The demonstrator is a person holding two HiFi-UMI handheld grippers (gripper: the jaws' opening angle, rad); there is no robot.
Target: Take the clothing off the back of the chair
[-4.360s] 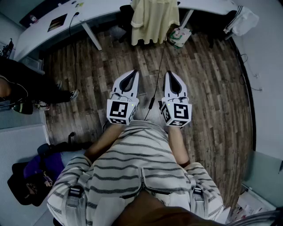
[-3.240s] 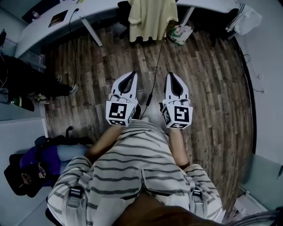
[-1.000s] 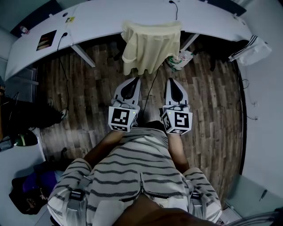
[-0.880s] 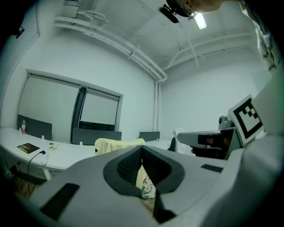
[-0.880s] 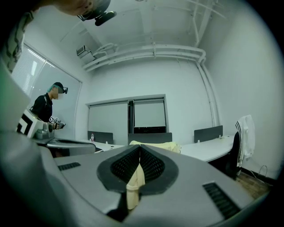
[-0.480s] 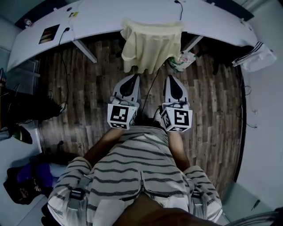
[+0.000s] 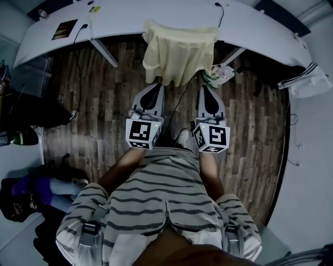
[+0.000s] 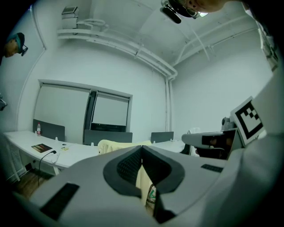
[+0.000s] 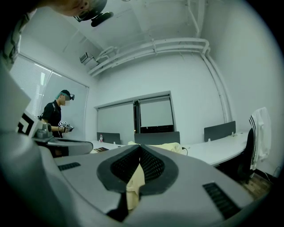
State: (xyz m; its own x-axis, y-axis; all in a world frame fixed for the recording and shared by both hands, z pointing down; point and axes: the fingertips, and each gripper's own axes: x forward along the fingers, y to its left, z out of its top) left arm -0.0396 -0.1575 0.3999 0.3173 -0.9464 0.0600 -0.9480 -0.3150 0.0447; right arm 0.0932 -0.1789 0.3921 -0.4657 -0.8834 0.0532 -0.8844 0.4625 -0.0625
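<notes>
Closer than a few seconds back, the pale yellow fabric garment (image 7: 179,49) fills more of the head view, since I have walked both grippers toward it. It hangs draped over a chair back that it hides, pushed up against the long white bench (image 7: 125,15). My left gripper (image 7: 157,85) and right gripper (image 7: 203,88) point at it from near, not touching, their fingers (image 8: 126,166) pressed together on nothing. I judge the approach nearly done; opening, gripping and lifting the garment off all remain
</notes>
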